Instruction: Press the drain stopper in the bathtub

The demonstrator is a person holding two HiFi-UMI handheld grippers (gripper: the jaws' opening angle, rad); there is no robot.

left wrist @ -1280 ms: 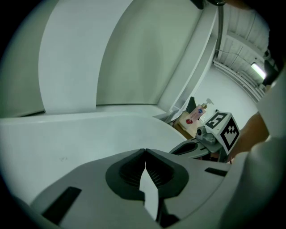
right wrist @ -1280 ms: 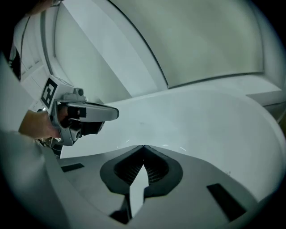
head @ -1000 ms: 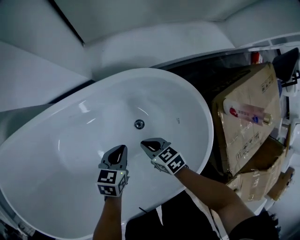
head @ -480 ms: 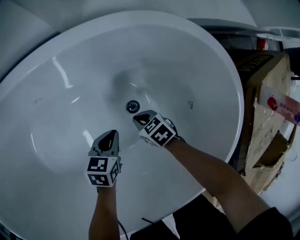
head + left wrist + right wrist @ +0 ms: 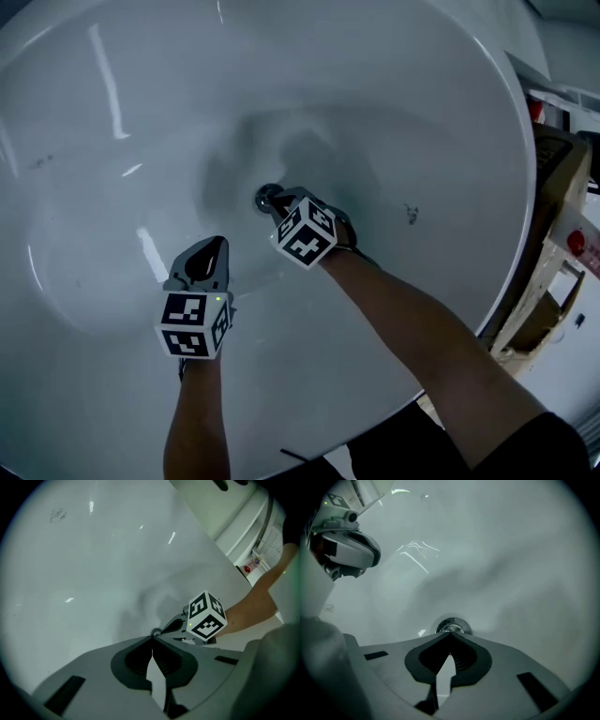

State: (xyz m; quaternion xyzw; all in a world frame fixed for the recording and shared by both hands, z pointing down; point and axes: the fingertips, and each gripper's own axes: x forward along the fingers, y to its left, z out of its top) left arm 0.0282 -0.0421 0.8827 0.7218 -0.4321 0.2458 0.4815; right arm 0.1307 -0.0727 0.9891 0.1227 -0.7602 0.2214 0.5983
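1. Stopper position: we see the small round chrome drain stopper at the lowest point of the glossy white oval bathtub; being round, it has no long axis to line up with.
2. We find the right gripper much the nearer; in the head view its tip sits at the stopper's edge, and in the right gripper view the stopper lies straight ahead, just past the tips and centred on them; whether they touch we cannot tell.
3. Its jaws are brought together, tips meeting, nothing between them; that makes one blunt point, which we judge fit for pushing.
4. The left gripper hangs over the tub floor, off to the left and nearer us, jaws likewise closed and empty; in its own view the stopper peeks out just past the tips.
5. We judge the press to want only a short push straight down along the right gripper's own line.
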